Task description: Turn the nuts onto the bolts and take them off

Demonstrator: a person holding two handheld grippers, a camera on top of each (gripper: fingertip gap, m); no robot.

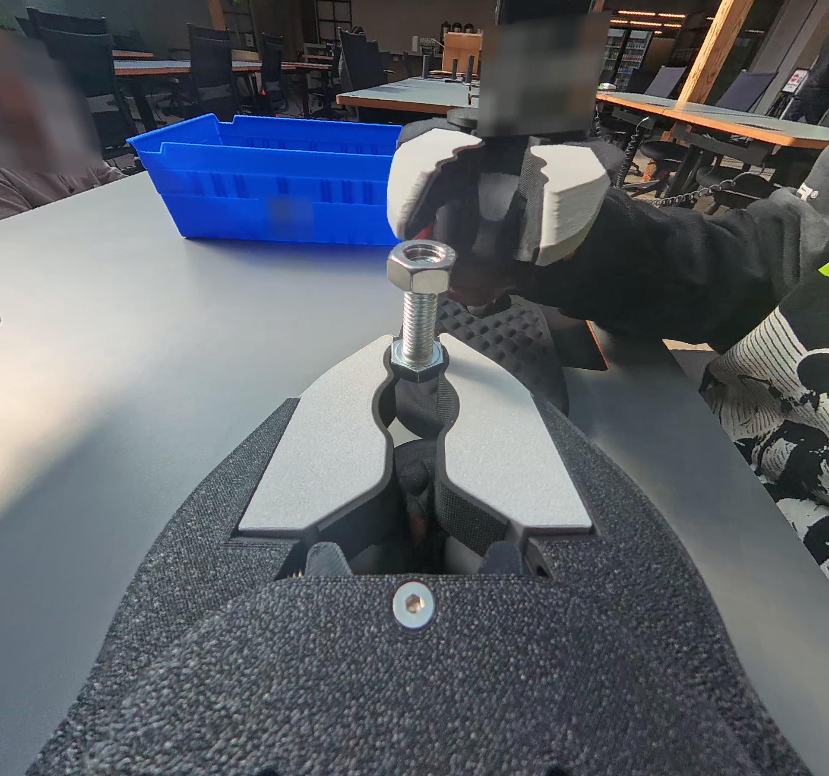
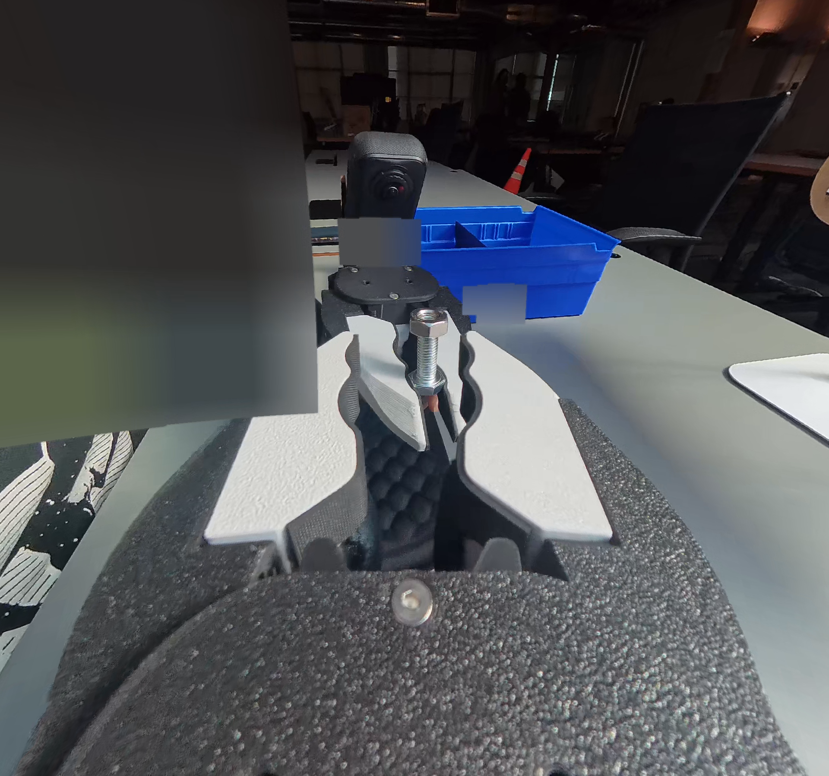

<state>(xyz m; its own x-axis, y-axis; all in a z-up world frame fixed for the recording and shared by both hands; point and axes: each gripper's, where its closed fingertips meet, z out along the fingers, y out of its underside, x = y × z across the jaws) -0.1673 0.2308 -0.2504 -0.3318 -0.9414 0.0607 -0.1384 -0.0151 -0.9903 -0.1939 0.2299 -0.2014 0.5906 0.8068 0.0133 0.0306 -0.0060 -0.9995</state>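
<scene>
A silver bolt (image 1: 419, 326) stands upright, thread up, with its hex head (image 1: 417, 364) clamped between my left gripper's (image 1: 417, 350) shut fingers. A silver nut (image 1: 419, 270) sits at the very top of the thread. My right gripper (image 1: 471, 238) hovers just beyond and above the nut, jaws open and empty, held by a black-gloved hand (image 1: 673, 270). In the right wrist view the nut (image 2: 428, 323) and bolt (image 2: 426, 359) stand between my right gripper's (image 2: 406, 344) spread tips without touching them. The left gripper (image 2: 426, 391) faces it from the far side.
A blue plastic bin (image 1: 278, 189) with a divider stands on the grey table (image 1: 179, 350) behind the bolt; it also shows in the right wrist view (image 2: 516, 256). A white pad (image 2: 785, 386) lies at the right. A person's patterned clothing (image 1: 762, 418) is at the table's edge. Across from one pair of fingers to the other is roughly 5 cm.
</scene>
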